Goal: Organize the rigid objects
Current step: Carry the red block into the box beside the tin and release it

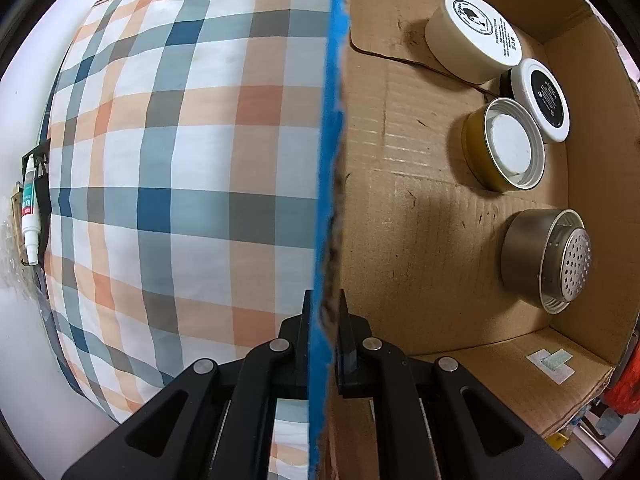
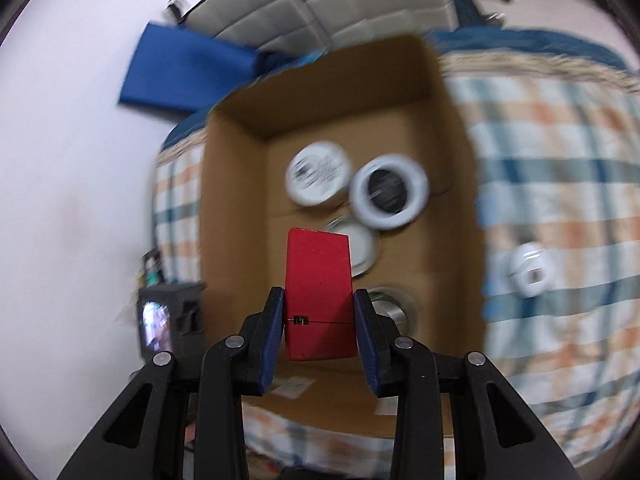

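My left gripper (image 1: 325, 304) is shut on the blue-taped wall (image 1: 329, 160) of an open cardboard box (image 1: 400, 200). Inside lie a cream jar (image 1: 472, 36), a white-lidded black jar (image 1: 540, 100), an amber jar (image 1: 504, 144) and a metal strainer cup (image 1: 544, 260). My right gripper (image 2: 319, 304) is shut on a red box (image 2: 319, 292) and holds it above the same cardboard box (image 2: 240, 208). The jars (image 2: 318, 178) show blurred below it.
The box sits on a plaid bedsheet (image 1: 180, 160), seen also in the right wrist view (image 2: 560, 280). A white round object (image 2: 530, 268) lies on the sheet right of the box. A white tube (image 1: 30, 216) hangs at the bed's left edge. A blue cushion (image 2: 184, 68) lies behind.
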A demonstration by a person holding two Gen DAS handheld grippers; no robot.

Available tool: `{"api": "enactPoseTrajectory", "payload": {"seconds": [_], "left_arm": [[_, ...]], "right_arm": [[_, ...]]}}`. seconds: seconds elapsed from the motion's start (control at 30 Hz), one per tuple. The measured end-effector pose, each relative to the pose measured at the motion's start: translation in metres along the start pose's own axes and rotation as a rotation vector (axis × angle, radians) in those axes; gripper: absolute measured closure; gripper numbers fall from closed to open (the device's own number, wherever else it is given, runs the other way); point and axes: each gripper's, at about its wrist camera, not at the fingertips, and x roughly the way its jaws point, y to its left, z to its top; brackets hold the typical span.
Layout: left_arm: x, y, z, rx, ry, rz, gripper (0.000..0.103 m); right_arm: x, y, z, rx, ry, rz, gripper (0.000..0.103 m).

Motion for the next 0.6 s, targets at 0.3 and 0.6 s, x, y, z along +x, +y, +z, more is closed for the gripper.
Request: {"api": "enactPoseTrajectory", "payload": {"seconds": [0.3, 0.6], "left_arm": [[0.000, 0.002, -0.001, -0.004, -0.001, -0.003, 0.099], [0.001, 0.003, -0.002, -0.003, -0.001, -0.001, 0.099]], "right_arm": [[0.077, 0.006, -0.016, 0.016, 0.131, 0.060, 0.066], [0.097, 0.006, -0.015, 0.010, 0.118, 0.007, 0.066]]}}
